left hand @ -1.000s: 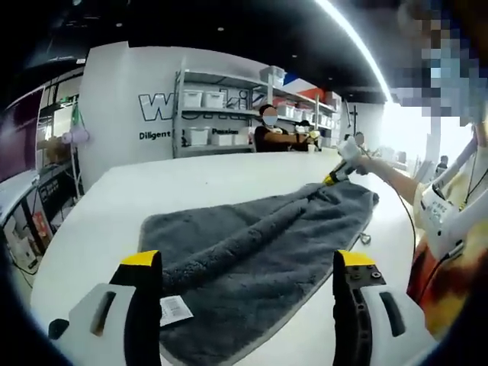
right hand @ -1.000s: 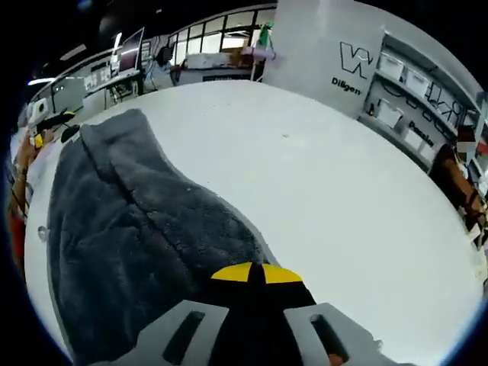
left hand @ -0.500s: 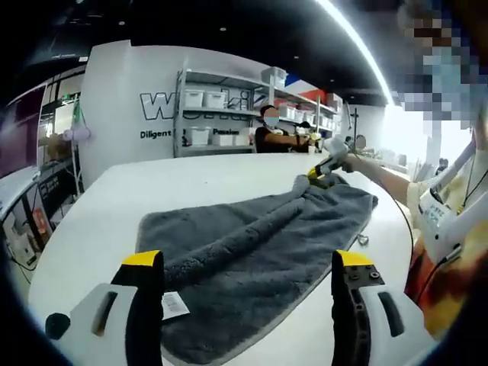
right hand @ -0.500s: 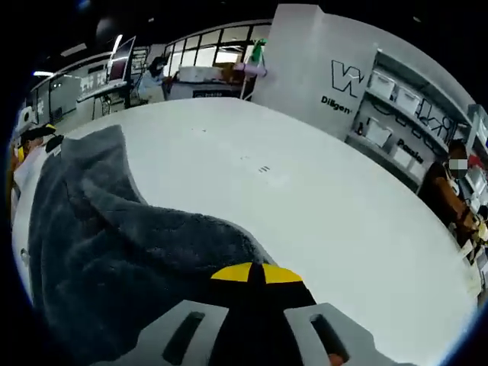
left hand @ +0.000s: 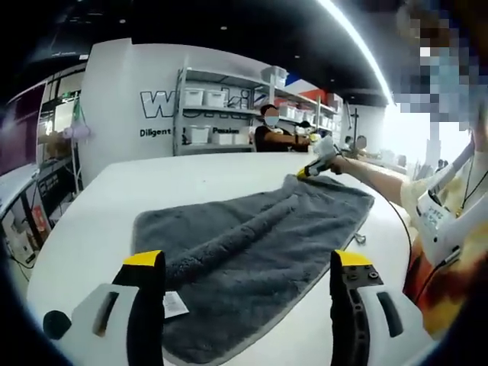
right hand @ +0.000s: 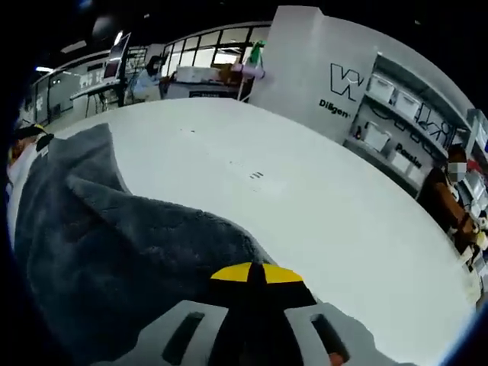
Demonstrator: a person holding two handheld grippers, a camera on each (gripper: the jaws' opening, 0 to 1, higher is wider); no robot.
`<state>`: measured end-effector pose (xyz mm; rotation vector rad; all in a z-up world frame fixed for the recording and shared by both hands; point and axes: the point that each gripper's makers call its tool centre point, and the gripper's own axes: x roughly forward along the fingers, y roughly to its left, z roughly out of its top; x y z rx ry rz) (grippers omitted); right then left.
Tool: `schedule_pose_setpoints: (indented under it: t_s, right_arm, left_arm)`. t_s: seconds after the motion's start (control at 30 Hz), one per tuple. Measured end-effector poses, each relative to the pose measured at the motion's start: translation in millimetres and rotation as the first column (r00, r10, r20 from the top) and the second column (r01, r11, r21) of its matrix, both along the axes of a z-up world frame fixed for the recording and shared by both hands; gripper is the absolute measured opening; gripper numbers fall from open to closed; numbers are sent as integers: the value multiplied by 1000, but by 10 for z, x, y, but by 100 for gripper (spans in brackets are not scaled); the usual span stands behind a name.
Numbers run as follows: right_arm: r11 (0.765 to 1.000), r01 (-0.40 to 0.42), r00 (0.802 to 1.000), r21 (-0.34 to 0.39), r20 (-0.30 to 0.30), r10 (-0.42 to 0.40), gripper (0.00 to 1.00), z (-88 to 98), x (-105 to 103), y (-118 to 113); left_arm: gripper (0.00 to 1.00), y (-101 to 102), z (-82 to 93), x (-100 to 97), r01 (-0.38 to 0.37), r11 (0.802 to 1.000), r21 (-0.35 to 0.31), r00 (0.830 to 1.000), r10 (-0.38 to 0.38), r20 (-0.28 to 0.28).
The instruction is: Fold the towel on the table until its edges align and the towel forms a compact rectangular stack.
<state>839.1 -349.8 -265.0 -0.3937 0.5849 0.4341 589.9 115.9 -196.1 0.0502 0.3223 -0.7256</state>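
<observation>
Towel (left hand: pixel 252 252) lay spread on the surface (right hand: pixel 320 206), its 1 o'clock corner pinched by the right tool (left hand: pixel 303 172) for folding, while the left tool (left hand: pixel 248 274) waited, jaws apart.

The towel (left hand: pixel 252 252) is a plain dark grey, fluffy and without any pattern, with a small white label (left hand: pixel 174 304) at its near corner, about 7 o'clock in the left gripper view. It lies on a plain white surface (left hand: pixel 152 183). The left tongs (left hand: pixel 248 267) have black jaws capped in yellow on pale grey bodies; the right tongs (right hand: pixel 256 273) match, black with yellow tips. At 12 o'clock the white wall (left hand: pixel 122 99) carries dark lettering, beside grey shelves (left hand: pixel 213 114) of white bins.
</observation>
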Motion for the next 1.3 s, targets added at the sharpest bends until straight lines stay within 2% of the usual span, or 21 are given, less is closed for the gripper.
schedule_pose_setpoints:
  t_s: [0.03,0.13,0.2,0.27,0.37,0.43,0.53,0.57,0.63,0.73,0.9,1.1,1.3]
  right_arm:
    - [1000,6,1000,9,1,-6,0,-12,-4,-9]
    - [999,25,1000,37,2,-25,10,-50,-15,-35]
    - [999,28,1000,41,8,-29,22,15,-37,-76]
    - [999,44,998,24,47,-45,37,144,-91,-111]
    - [998,64,993,6,96,-64,47,344,-199,-152]
    - [998,66,992,0,104,-66,54,422,-275,-164]
    - [998,58,992,-22,112,-55,72,582,-502,-157]
    - [998,55,993,-23,110,-52,76,584,-539,-148]
    - [999,33,995,-12,96,-31,80,589,-752,-80]
    - [999,10,997,44,72,-13,82,578,-1120,9]
    - [996,22,998,90,56,-27,99,599,-1446,-19]
    - [991,-4,998,137,68,-5,99,597,-1777,90]
    - [983,-10,996,182,93,-8,99,561,-1984,194]
  left_arm:
    - [87,-4,-1,-1,1,1000,0,1000,-1,0]
    - [87,-28,-7,-9,7,1000,1,1000,-7,-1]
    - [87,-29,-11,-11,6,1000,3,1000,-6,-2]
    - [87,-32,-11,-11,5,1000,3,1000,-5,-3]
    - [86,-37,-14,-9,5,1000,4,1000,-5,-4]
    - [86,-37,-16,-3,6,1000,4,1000,-6,-5]
    - [86,-55,-49,21,10,1000,9,1000,-10,-12]
    - [86,-55,-53,24,11,1000,10,1000,-11,-13]
    - [85,-66,-71,40,13,1000,13,1000,-13,-19]
    - [84,-74,-73,76,15,1000,2,999,-15,-30]
    - [83,-99,-88,128,18,1000,-12,999,-19,-42]
    - [85,-173,-114,162,32,999,-21,998,-33,-53]
    - [90,-253,-126,234,35,998,-43,996,-39,-76]
